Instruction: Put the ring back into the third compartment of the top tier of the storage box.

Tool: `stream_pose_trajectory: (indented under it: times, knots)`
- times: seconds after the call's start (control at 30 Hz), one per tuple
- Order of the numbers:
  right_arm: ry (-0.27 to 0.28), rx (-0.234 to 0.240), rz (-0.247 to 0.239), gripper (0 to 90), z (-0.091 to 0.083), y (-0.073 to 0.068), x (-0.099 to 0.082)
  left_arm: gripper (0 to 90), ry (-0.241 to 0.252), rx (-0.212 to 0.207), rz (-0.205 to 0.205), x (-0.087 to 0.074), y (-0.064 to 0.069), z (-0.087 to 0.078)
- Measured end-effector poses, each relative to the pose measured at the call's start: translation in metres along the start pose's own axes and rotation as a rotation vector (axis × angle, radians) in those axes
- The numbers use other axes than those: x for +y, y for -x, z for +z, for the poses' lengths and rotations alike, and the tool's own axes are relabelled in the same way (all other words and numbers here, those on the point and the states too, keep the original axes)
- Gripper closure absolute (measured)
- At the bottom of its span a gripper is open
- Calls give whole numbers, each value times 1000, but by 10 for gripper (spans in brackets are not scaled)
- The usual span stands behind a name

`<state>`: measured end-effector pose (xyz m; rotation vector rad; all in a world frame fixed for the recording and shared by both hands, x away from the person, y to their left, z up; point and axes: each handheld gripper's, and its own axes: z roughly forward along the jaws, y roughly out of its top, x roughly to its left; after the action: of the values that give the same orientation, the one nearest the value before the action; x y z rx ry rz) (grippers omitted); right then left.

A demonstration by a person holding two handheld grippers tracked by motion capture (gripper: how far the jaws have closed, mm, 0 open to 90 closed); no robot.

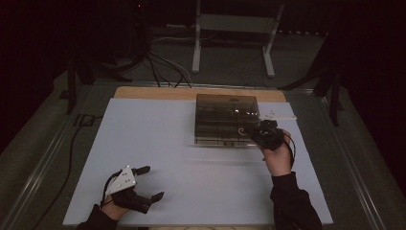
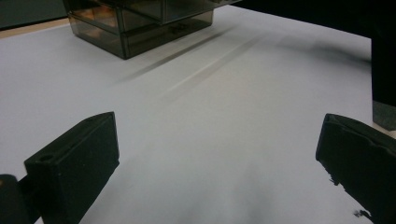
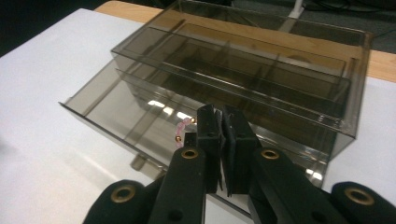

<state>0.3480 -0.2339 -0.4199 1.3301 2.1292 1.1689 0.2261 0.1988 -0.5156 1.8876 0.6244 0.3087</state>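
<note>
Where the high view looks down, a smoky see-through box (image 1: pixel 226 120) sits in the middle on the white surface (image 1: pixel 158 143). The right hand-held gripper (image 1: pixel 261 134) is at its right side. The left hand-held gripper (image 1: pixel 146 184) rests wide open at the lower left. In the left gripper view, the box is at the top, far off. In the right gripper view, the jaws are pinched shut on a pink bead bracelet (image 3: pixel 183 128) over the open bottom drawer (image 3: pixel 140 112).

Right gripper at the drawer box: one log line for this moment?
right gripper: shut on pink bead bracelet, over open lower drawer | smoky drawer box: on white table | left gripper: open, idle
</note>
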Motion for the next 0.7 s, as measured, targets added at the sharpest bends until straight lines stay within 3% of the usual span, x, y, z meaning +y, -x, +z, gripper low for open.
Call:
stream_pose_trajectory:
  times: [0.7]
  knots:
    - [-57, -62, 46, 869, 11, 20, -8, 6, -1, 1, 1, 0, 0, 0]
